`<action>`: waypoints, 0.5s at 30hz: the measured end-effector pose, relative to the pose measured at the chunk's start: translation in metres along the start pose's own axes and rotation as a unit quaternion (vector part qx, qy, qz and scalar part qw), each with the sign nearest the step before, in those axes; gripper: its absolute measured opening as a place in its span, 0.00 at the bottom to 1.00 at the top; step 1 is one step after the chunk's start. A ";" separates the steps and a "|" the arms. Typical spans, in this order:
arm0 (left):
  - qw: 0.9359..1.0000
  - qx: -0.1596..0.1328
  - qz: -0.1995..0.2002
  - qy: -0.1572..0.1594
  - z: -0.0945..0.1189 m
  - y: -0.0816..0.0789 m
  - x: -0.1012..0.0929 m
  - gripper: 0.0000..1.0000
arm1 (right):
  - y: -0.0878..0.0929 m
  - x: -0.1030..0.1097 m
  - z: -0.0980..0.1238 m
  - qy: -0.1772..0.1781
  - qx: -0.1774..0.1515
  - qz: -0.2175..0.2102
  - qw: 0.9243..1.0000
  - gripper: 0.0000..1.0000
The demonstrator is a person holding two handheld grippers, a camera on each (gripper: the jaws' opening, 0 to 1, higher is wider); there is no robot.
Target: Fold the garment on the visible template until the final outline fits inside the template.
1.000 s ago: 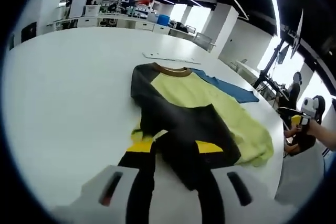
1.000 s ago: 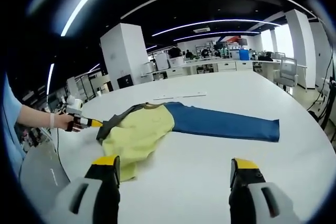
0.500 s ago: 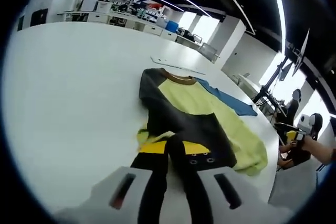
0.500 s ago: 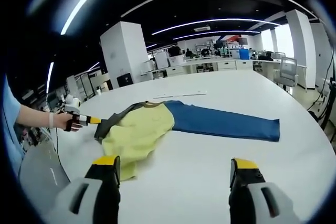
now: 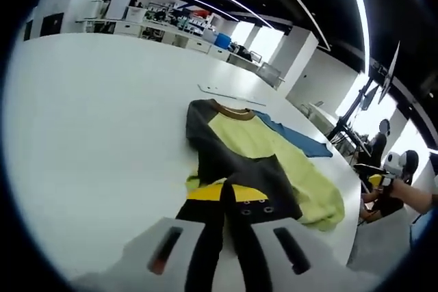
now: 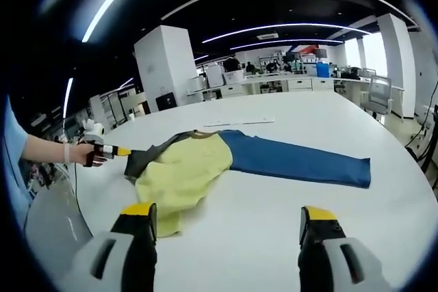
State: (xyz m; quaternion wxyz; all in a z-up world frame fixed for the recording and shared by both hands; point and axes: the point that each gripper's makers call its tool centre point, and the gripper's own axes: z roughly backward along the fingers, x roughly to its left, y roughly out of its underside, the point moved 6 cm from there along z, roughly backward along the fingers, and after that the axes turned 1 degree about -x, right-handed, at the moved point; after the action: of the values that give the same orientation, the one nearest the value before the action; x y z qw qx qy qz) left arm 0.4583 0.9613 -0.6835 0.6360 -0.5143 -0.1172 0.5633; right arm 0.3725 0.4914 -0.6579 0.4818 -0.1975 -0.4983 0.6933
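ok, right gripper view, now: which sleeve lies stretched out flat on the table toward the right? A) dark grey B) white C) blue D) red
C, the blue sleeve lies flat and extended to the right of the yellow-green body, while the dark sleeve is pinched in the left claw on the other side.

In the left gripper view, the left tool (image 5: 226,220), its jaws clamped on the dark grey sleeve (image 5: 236,172) of the yellow, grey and blue long-sleeved shirt (image 5: 274,152), has drawn that sleeve further out from the shirt body; it now lies narrower and straighter. In the right gripper view the left tool (image 6: 118,150) appears slightly nearer the shirt (image 6: 185,165), though camera shift may account for this.
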 end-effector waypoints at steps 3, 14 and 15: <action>1.000 -0.006 -0.008 -0.010 0.010 -0.007 0.011 0.00 | -0.003 0.001 -0.003 -0.003 0.002 0.004 1.000 0.86; 0.997 -0.019 -0.017 -0.066 0.051 -0.028 0.065 0.00 | -0.008 0.010 -0.015 -0.015 0.017 0.019 1.000 0.86; 0.997 -0.019 -0.017 -0.072 0.054 -0.030 0.071 0.00 | -0.009 0.011 -0.015 -0.016 0.018 0.020 1.000 0.87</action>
State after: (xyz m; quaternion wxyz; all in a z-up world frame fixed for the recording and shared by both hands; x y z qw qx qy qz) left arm 0.4605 1.0541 -0.6669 0.6257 -0.4822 -0.1816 0.5856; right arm 0.3833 0.5086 -0.6544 0.4634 -0.1876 -0.4893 0.7146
